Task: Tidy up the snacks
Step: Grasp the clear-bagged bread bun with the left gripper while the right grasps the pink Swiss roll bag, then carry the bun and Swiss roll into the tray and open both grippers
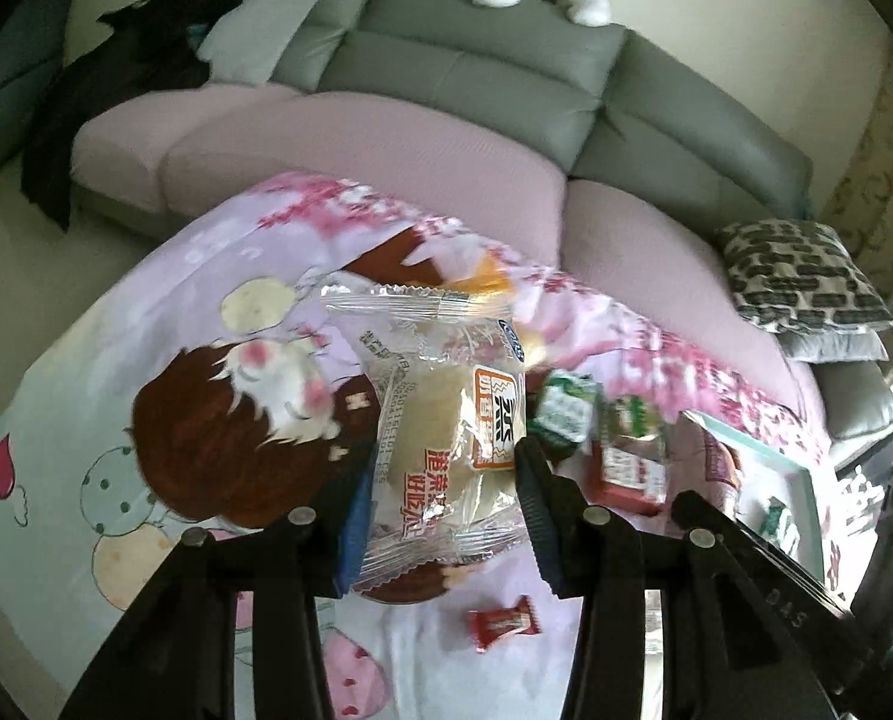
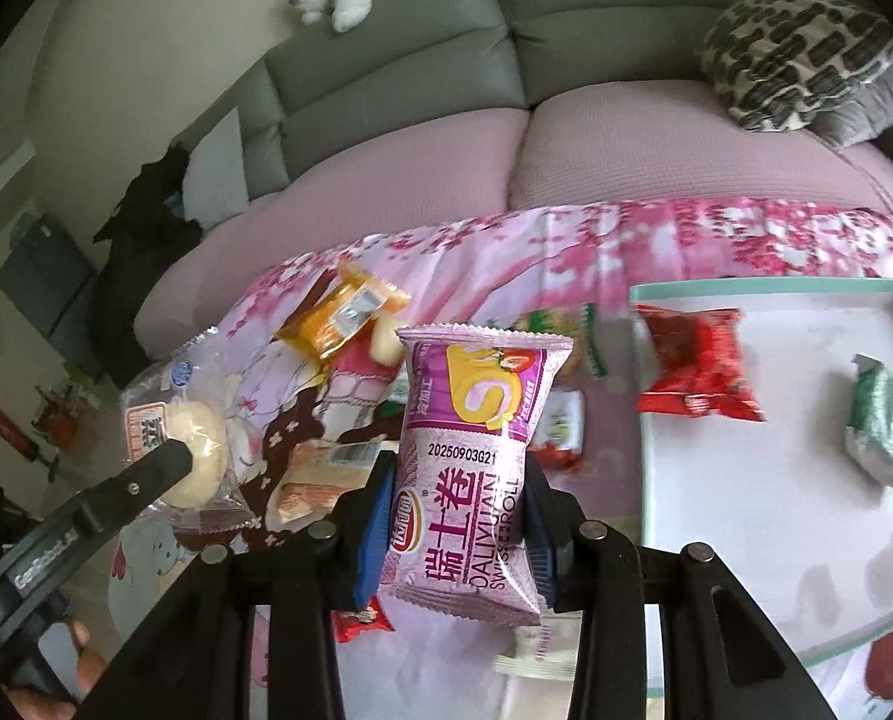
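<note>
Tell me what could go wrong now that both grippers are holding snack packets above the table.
1. The left gripper pinches the clear-wrapped pale round bun near its lower half, so the slick film could slip or the soft bun squash.
2. The right gripper squeezes the purple Swiss roll packet at its waist; the cake may get crushed.
3. The two grippers sit close together and could bump on the way to the white tray with a teal rim.

My bun wrapper (image 1: 440,420) is clear, crinkly, glossy plastic. My roll pack (image 2: 476,468) is glossy purple film. The cloth (image 1: 146,312) beneath looks soft, matt printed fabric. The tray (image 2: 764,516) is smooth, with a slight sheen. The sofa (image 1: 476,66) back looks like smooth grey leather; its seats are matt pink weave.
</note>
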A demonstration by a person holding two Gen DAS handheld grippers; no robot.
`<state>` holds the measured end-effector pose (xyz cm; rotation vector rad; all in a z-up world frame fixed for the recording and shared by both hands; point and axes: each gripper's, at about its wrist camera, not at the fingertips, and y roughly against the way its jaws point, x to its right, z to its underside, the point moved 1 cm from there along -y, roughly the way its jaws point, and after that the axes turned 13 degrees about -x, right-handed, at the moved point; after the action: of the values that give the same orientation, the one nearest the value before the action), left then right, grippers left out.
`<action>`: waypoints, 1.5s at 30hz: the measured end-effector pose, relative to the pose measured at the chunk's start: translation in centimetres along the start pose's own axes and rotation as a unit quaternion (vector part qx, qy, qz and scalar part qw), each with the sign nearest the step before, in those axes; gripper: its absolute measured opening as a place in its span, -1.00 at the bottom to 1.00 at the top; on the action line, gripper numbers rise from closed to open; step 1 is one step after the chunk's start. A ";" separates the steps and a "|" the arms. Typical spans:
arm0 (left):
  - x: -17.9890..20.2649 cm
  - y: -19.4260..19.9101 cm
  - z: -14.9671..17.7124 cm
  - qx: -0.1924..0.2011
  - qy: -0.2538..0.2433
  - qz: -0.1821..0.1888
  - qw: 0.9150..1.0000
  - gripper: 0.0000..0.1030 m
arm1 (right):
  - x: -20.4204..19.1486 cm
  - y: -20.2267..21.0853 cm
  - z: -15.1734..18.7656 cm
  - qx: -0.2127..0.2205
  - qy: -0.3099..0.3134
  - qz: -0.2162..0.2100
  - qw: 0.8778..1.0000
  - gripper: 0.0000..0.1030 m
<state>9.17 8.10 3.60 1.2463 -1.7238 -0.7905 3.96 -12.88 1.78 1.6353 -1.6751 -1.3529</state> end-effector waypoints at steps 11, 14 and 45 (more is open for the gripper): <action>8.8 -0.3 1.8 -0.016 -0.100 0.046 0.994 -0.09 | 7.1 3.7 0.1 0.021 -0.089 0.069 0.993 -0.20; 11.2 -0.7 2.5 -0.023 -0.132 0.054 0.990 -0.09 | 10.0 4.9 0.4 0.028 -0.121 0.088 0.988 -0.20; 26.0 -8.0 7.8 -0.095 -0.294 0.092 0.947 -0.07 | 25.5 9.0 5.1 0.023 -0.298 0.162 0.940 -0.16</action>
<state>1.72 -19.02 0.23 0.7396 -2.1305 -1.2693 -10.15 -36.40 -0.76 0.9424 -2.2012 -1.7449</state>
